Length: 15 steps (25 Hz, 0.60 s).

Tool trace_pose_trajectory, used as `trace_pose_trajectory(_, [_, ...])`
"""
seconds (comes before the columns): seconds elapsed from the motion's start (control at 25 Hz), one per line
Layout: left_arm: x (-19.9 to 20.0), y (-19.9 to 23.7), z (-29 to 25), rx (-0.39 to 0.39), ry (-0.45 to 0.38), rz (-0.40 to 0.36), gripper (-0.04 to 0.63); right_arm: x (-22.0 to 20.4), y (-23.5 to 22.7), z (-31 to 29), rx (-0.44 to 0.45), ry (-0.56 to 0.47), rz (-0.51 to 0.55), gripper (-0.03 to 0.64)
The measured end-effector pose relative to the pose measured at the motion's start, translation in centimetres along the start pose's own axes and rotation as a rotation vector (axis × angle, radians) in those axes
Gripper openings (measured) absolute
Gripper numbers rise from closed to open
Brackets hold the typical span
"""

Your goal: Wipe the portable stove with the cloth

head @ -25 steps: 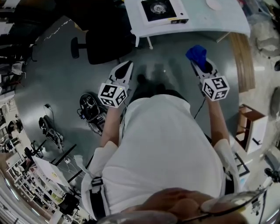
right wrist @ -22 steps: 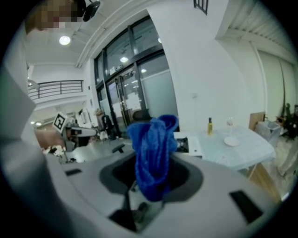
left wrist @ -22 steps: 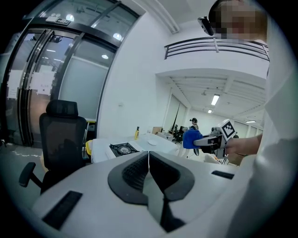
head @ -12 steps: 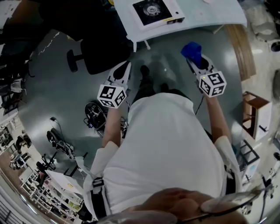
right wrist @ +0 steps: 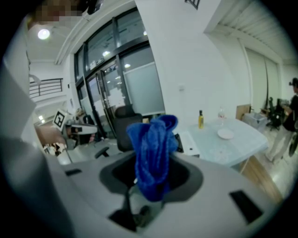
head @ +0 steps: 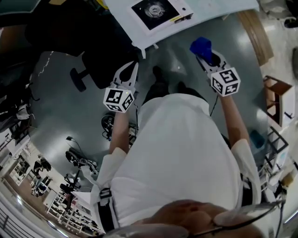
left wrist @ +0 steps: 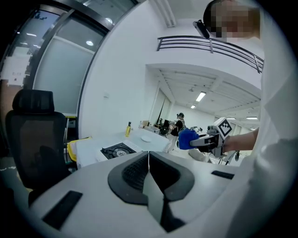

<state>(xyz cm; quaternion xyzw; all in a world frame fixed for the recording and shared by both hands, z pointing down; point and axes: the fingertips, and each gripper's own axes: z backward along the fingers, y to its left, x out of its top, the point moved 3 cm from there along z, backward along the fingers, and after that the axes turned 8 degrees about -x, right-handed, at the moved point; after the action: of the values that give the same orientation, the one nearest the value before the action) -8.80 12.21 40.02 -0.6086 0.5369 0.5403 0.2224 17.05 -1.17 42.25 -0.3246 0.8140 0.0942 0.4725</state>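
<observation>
I have the blue cloth (right wrist: 153, 153) pinched in the right claw (right wrist: 150, 188). It stands bunched and floppy above the jaws, with most of its bulk forward of the pinch. It looks like soft, light microfibre, so I expect it to drape and drag rather than push. A grip low on the wad, as now, should leave enough loose fabric to press flat.

The left claw (left wrist: 149, 160) is pressed together with nothing in it.

The portable stove (head: 156, 10) sits on the tabletop (head: 209, 11), well ahead of both claws and not yet within reach. From the right claw it is partly hidden behind the cloth. It looks rigid and flat-topped. The burner ring at its centre may snag the fabric, and a light body like that could slide under a firm wipe.

Further along the tabletop, beyond the stove from the left claw, stand a small bottle of yellow liquid (right wrist: 200, 120) and a white dish (right wrist: 225, 134). I cannot tell whether the dish holds anything.
</observation>
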Motion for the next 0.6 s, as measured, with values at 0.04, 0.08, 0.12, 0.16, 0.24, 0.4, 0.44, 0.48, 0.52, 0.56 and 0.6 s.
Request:
trace_pose_trajectory(0.04, [0.0, 0.6, -0.3, -0.012, 0.010, -0.001, 0.035, 0.0, 0.1, -0.5, -0.009, 0.004, -0.006, 0.155])
trace_pose_trajectory(0.08, [0.0, 1.3, -0.6, -0.023, 0.020, -0.002, 0.036, 0.1, 0.1, -1.0, -0.017, 0.007, -0.010, 0.155])
trace_pose_trajectory(0.12, [0.0, 2.0, -1.0, -0.034, 0.028, -0.003, 0.037, 0.2, 0.1, -1.6, -0.026, 0.010, -0.014, 0.155])
trace_pose_trajectory(0.16, [0.0, 2.7, -1.3, -0.043, 0.036, -0.004, 0.037, 0.3, 0.1, -2.2, -0.035, 0.013, -0.018, 0.155])
trace_pose_trajectory(0.24, [0.1, 4.1, -1.9, -0.062, 0.055, -0.012, 0.037, 0.4, 0.2, -3.2, -0.054, 0.019, -0.032, 0.155])
trace_pose_trajectory(0.4, [0.0, 6.4, -3.0, -0.101, 0.100, -0.058, 0.036, -0.1, 0.2, -5.2, -0.096, 0.037, -0.049, 0.155])
trace_pose_trajectory(0.44, [-0.1, 6.9, -3.1, -0.111, 0.111, -0.067, 0.036, -0.2, 0.1, -5.7, -0.106, 0.045, -0.050, 0.155])
trace_pose_trajectory(0.48, [-0.2, 7.4, -3.3, -0.120, 0.120, -0.072, 0.036, -0.4, 0.1, -6.1, -0.115, 0.053, -0.050, 0.155])
trace_pose_trajectory(0.52, [-0.3, 7.8, -3.4, -0.131, 0.129, -0.073, 0.037, -0.6, 0.0, -6.6, -0.122, 0.060, -0.051, 0.155])
trace_pose_trajectory(0.56, [-0.5, 8.3, -3.6, -0.141, 0.138, -0.073, 0.036, -0.7, -0.1, -7.0, -0.130, 0.066, -0.055, 0.155])
trace_pose_trajectory(0.6, [-0.7, 8.6, -3.8, -0.150, 0.148, -0.073, 0.036, -0.9, -0.2, -7.5, -0.138, 0.071, -0.061, 0.155])
